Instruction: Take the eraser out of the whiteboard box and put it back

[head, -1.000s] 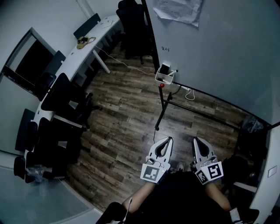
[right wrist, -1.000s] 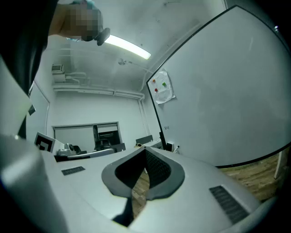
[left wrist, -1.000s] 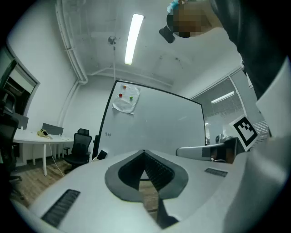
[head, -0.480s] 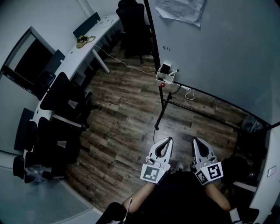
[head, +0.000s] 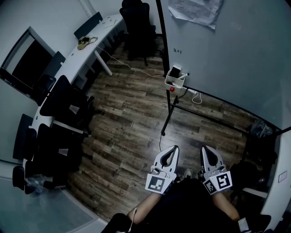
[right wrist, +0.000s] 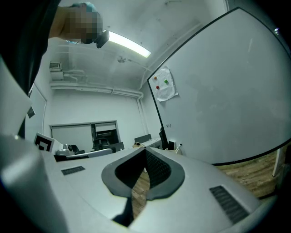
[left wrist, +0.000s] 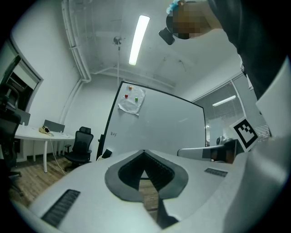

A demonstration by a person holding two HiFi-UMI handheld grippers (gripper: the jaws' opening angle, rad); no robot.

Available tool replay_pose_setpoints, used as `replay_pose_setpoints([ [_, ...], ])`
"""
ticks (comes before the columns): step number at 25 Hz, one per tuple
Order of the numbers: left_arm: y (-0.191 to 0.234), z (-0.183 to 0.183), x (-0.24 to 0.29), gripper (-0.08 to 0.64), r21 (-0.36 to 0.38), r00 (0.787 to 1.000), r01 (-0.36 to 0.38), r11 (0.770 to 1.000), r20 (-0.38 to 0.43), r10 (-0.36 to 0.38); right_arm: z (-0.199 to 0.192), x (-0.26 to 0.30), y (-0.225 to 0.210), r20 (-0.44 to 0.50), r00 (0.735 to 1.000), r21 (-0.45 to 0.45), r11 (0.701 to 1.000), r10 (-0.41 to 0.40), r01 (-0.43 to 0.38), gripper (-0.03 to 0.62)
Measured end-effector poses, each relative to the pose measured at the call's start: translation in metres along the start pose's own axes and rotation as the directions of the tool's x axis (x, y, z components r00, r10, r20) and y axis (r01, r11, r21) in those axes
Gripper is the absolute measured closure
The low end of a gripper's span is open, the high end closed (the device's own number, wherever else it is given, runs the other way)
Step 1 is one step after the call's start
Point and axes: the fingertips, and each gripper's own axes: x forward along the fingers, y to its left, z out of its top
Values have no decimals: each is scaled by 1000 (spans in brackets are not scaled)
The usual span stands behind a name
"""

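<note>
The white whiteboard box hangs at the whiteboard's lower left corner, far ahead of both grippers. A dark eraser stands in it. My left gripper and right gripper are held side by side low in the head view, close to my body and over the wooden floor. Both point level toward the board. In the left gripper view the jaws meet at the tips with nothing between them. The right gripper's jaws are likewise shut and empty. The box shows small beyond them.
The whiteboard's black stand legs cross the floor between me and the box. A white power strip with cable lies by the board. A long white desk and several black office chairs line the left side. Paper is pinned to the board.
The head view has shifted a little, so the box and board sit slightly further right. The left gripper has edged a little lower in the picture. Both grippers stay shut.
</note>
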Motion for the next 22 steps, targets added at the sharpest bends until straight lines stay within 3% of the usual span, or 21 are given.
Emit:
replay_pose_setpoints([
  [9, 45, -5, -12, 554, 6, 999, 17, 1000, -41, -17, -7, 30, 16, 0, 998, -33, 998, -56, 56, 584],
  [13, 63, -2, -12, 554, -30, 1000, -10, 999, -24, 9, -6, 43, 15, -5, 997, -40, 996, -74, 74, 584],
  [22, 97, 12, 22, 554, 11, 998, -60, 998, 2, 60, 0, 91, -4, 0, 998, -32, 997, -65, 65, 584],
])
